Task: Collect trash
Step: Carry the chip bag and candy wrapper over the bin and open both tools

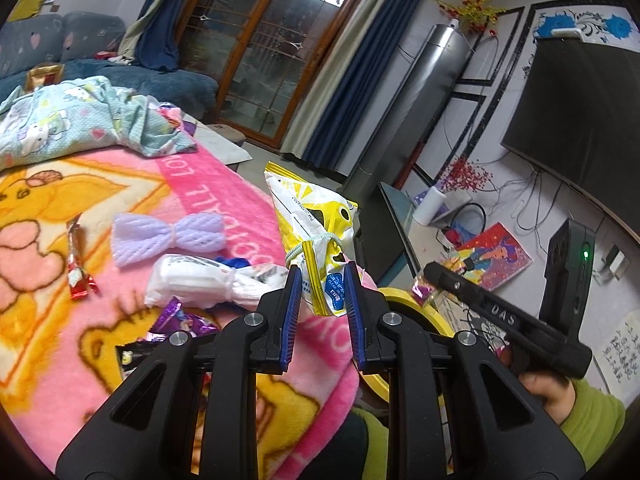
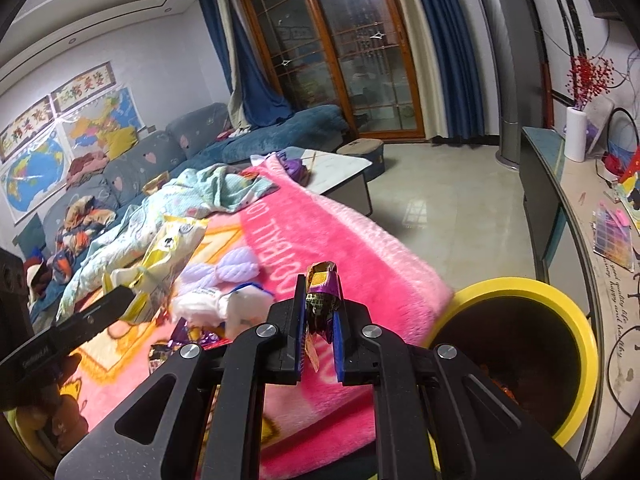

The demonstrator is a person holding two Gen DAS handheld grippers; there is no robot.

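My left gripper [image 1: 323, 280] is shut on the lower end of a yellow and white snack bag [image 1: 312, 224], tied with a string and lifted above the pink blanket [image 1: 224, 184]. The same yellow and white snack bag [image 2: 164, 260] shows at the left of the right wrist view. My right gripper [image 2: 319, 292] is shut on a purple candy wrapper [image 2: 322, 300], held up just left of the yellow-rimmed bin [image 2: 520, 344]. In the left wrist view, the right gripper [image 1: 430, 276] carries that purple candy wrapper [image 1: 422, 294] above the bin's yellow rim [image 1: 416, 308].
On the blanket lie a purple foam net [image 1: 168, 236], a white knotted plastic bag [image 1: 204, 284], a red wrapper [image 1: 78, 276] and several purple wrappers [image 1: 180, 320]. A patterned cloth [image 1: 72, 120] lies behind. A low cabinet [image 2: 560, 208] stands right of the bin.
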